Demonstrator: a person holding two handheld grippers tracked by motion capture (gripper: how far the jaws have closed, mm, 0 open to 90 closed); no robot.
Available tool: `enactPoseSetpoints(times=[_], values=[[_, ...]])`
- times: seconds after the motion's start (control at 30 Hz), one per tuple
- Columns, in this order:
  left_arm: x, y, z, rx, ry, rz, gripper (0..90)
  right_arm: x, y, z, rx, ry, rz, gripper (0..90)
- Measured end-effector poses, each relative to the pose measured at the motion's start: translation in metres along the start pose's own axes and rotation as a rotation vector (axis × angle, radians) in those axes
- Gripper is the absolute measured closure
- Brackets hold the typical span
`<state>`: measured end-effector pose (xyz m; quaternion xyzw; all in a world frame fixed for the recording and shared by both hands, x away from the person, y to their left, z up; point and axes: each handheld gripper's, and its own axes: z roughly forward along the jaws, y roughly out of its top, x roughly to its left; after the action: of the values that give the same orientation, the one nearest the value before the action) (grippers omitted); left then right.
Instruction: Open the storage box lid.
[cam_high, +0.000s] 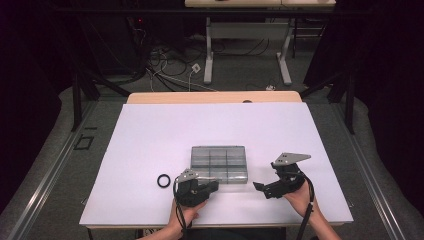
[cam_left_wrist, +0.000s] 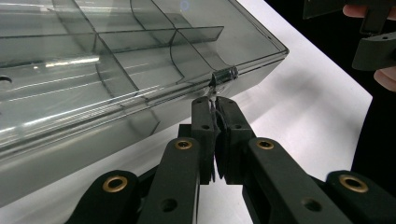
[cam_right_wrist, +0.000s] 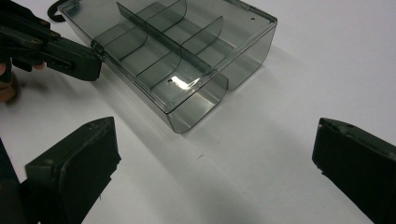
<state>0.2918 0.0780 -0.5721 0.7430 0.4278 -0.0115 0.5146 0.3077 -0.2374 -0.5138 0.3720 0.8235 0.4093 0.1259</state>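
White paper covers the bench (cam_high: 150, 130), and dark floor with cables lies past its far edge.

The left tongs (cam_left_wrist: 215, 103) are near the front edge, a bit left of the middle. Their two black jaws are pressed together. Their tips sit right at a small clear latch (cam_left_wrist: 225, 75) on the front wall of the box (cam_high: 219, 164). A thin bit seems to be pinched between the tips, but it is too small to tell if that is the latch.

The right tongs (cam_right_wrist: 215, 158) are near the front edge too, toward the right side. Their jaws are wide apart, with nothing between them but white bench. They point at the box from beside its right end and do not touch it.

The box is see-through and grey, with its lid down. It sits in the middle of the bench, closer to the front edge. Thin walls inside split it into little rooms.

A black ring (cam_high: 163, 180) lies flat on the bench, just left of the left tongs, apart from the box.
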Motion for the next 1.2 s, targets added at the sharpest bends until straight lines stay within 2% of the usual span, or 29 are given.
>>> enactPoseSetpoints(times=[0.27, 0.4, 0.5, 0.67, 0.8, 0.87, 0.93, 0.97, 1.0, 1.1, 1.2], values=[[0.0002, -0.0004, 0.0002, -0.016, -0.009, 0.005, 86.6, -0.0002, -0.0001, -0.0004, -0.007, -0.003, 0.000, 0.0], [-0.0033, 0.0016, -0.0012, -0.018, -0.017, 0.034, 88.6, 0.0001, -0.0002, -0.0001, -0.004, -0.002, 0.002, 0.0], [-0.0048, 0.0006, -0.0008, -0.016, -0.015, 0.035, 88.4, 0.0000, -0.0001, -0.0003, -0.002, -0.001, 0.001, 0.0], [-0.0046, 0.0011, -0.0013, -0.020, -0.015, 0.031, 88.0, 0.0002, -0.0002, 0.0000, -0.001, 0.001, 0.002, 0.0], [-0.0045, 0.0000, -0.0009, -0.004, -0.008, 0.027, 87.0, 0.0002, -0.0001, -0.0001, 0.000, 0.002, 0.003, 0.0], [-0.0045, -0.0012, -0.0008, 0.013, 0.003, 0.016, 86.2, 0.0000, -0.0003, -0.0002, -0.006, -0.001, 0.000, 0.0], [-0.0038, -0.0019, -0.0001, 0.015, 0.014, 0.005, 85.4, -0.0002, -0.0003, -0.0003, -0.008, -0.001, 0.000, 0.0], [-0.0036, -0.0024, 0.0008, 0.000, 0.019, -0.001, 84.7, -0.0001, -0.0002, -0.0007, -0.004, 0.001, 0.003, 0.0], [-0.0030, -0.0015, -0.0004, 0.014, 0.020, -0.005, 84.0, -0.0001, -0.0002, -0.0007, -0.004, 0.000, 0.002, 0.0], [-0.0021, -0.0009, 0.0005, -0.009, 0.016, -0.001, 83.1, 0.0004, -0.0002, -0.0007, -0.004, -0.004, 0.001, 0.0], [-0.0015, -0.0007, 0.0004, 0.003, 0.002, 0.000, 82.9, 0.0002, 0.0002, -0.0011, 0.002, -0.002, -0.003, 0.0]])
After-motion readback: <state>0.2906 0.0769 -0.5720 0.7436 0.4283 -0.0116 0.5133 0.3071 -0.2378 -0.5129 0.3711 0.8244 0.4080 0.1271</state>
